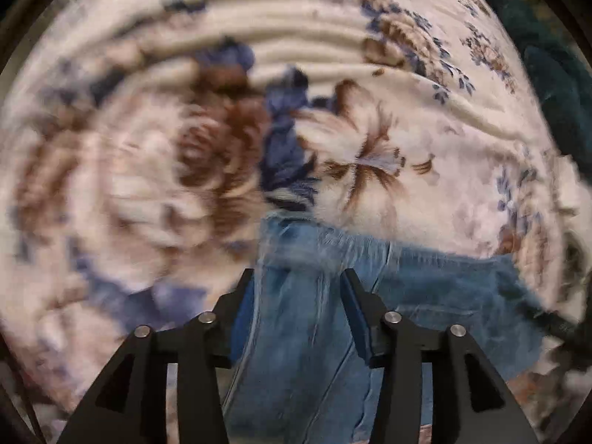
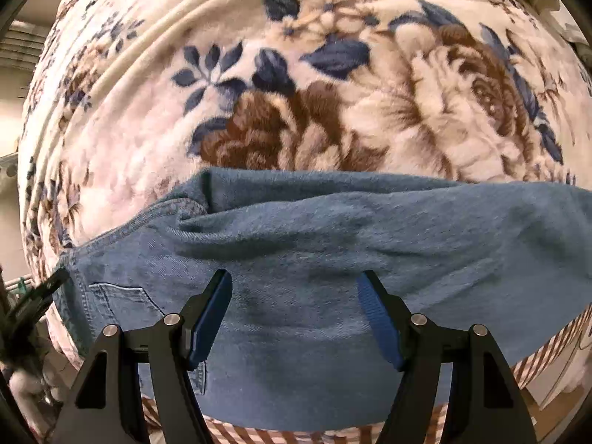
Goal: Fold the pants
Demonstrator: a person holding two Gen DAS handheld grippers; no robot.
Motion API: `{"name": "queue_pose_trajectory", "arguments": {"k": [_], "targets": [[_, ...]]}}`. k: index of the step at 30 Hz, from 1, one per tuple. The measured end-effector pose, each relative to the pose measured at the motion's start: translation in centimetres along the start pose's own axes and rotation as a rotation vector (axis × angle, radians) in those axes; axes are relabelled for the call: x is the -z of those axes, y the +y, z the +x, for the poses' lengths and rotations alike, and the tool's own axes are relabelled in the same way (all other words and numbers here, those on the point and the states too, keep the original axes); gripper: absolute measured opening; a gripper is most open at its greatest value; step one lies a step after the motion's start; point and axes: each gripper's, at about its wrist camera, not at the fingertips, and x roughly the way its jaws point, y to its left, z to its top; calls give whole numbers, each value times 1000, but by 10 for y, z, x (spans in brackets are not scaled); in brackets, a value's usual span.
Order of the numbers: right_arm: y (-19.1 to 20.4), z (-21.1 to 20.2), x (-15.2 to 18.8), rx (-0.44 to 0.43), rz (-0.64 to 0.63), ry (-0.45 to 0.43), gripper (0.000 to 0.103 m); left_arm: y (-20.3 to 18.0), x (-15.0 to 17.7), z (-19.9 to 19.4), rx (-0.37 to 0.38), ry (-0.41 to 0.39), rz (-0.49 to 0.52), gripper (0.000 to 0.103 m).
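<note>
Left gripper [image 1: 298, 285]: fingers spread apart low in the frame, blue pads showing, denim between and beneath them but nothing pinched; view is motion-blurred
Right gripper [image 2: 294, 292]: fingers [image 2: 211, 314] likewise wide apart at bottom centre, hovering over the cloth, holding nothing
Jeans [image 2: 314, 259]: blue denim lying across the lower half of the right view, a back pocket [image 2: 118, 298] at lower left, a bunched fold near centre left; in the left view a leg runs from bottom centre toward the right edge
Blanket [image 2: 333, 92]: floral fleece, cream with brown roses and blue leaves, filling the upper frame under the jeans
Risk: closing on the rumpled fold could catch one layer only, or snag the blanket pile, so the fold would drag crooked
</note>
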Motion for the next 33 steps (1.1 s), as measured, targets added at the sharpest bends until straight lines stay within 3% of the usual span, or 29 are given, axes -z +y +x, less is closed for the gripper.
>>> {"name": "queue_pose_trajectory", "arguments": {"k": [2, 3, 4, 8, 11, 14, 18, 19, 23, 28, 29, 30, 31, 33], "targets": [[-10, -12, -5, -39, 6, -12, 73, -15, 12, -20, -69, -57, 32, 65], [-12, -16, -8, -46, 8, -18, 73, -25, 17, -27, -114, -76, 43, 91], [-17, -22, -12, -55, 4, -25, 73, -36, 22, -31, -144, -83, 50, 95], [-23, -26, -34, -128, -66, 10, 73, -85, 27, -28, -153, -86, 84, 95], [-10, -3, -58, -199, -170, 121, 73, -120, 23, -12, -152, -71, 90, 95], [9, 35, -75, -393, -228, 304, 73, -143, 22, 9, -182, -42, 98, 95], [23, 72, -85, -381, -296, 425, 72, -151, 25, 34, -208, 5, 76, 95], [24, 71, -85, -387, -316, 435, 67, -150, 25, 40, -208, 20, 65, 95], [21, 60, -73, -521, -405, 550, 61, -145, 29, 49, -204, 40, 16, 95], [20, 66, -85, -457, -446, 498, 61, -144, 31, 58, -210, 49, -13, 95], [21, 73, -90, -479, -411, 508, 56, -144, 31, 58, -211, 50, -12, 95], [22, 76, -93, -508, -383, 511, 24, -145, 30, 60, -214, 51, -9, 95], [23, 78, -95, -541, -354, 517, 16, -145, 30, 61, -214, 51, -6, 95], [18, 74, -99, -556, -298, 503, 16, -147, 31, 66, -214, 51, 1, 95]]}}
